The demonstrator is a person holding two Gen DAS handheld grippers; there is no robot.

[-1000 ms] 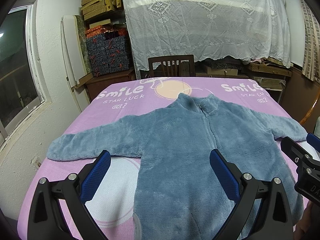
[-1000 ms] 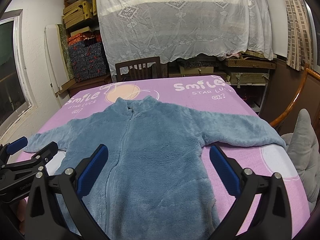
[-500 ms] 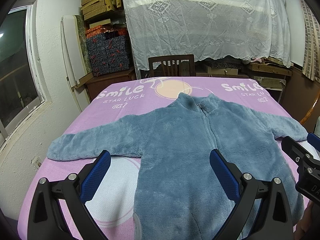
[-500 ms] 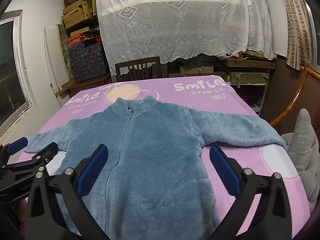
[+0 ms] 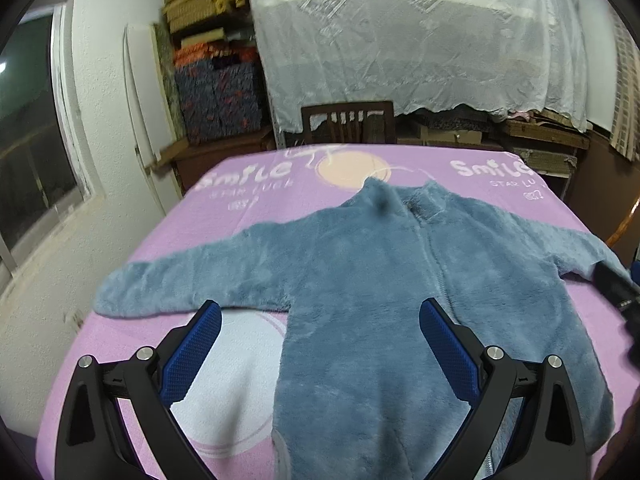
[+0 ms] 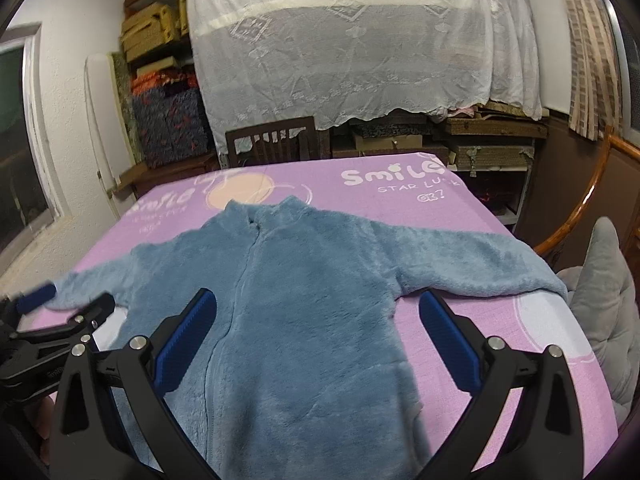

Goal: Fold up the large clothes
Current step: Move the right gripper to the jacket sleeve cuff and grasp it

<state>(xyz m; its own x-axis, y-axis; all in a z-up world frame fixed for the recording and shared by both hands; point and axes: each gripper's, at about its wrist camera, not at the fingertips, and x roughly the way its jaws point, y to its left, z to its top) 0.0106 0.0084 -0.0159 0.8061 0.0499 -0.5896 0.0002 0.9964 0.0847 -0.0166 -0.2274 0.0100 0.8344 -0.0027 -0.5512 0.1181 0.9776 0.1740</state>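
White walls, a dark window (image 5: 32, 128) (night outside), a wooden chair (image 6: 272, 140) beneath lace cloth (image 6: 360, 48).

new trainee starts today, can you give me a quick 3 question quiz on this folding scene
1. True or false: the blue fleece jacket is already folded in half.
2. The left gripper and right gripper are: A) both open B) both shut C) one of each
3. Fill in: the jacket lies on a ____ cloth printed "Smile".

Key: 1 false, it lies flat with sleeves spread; 2 A; 3 purple.
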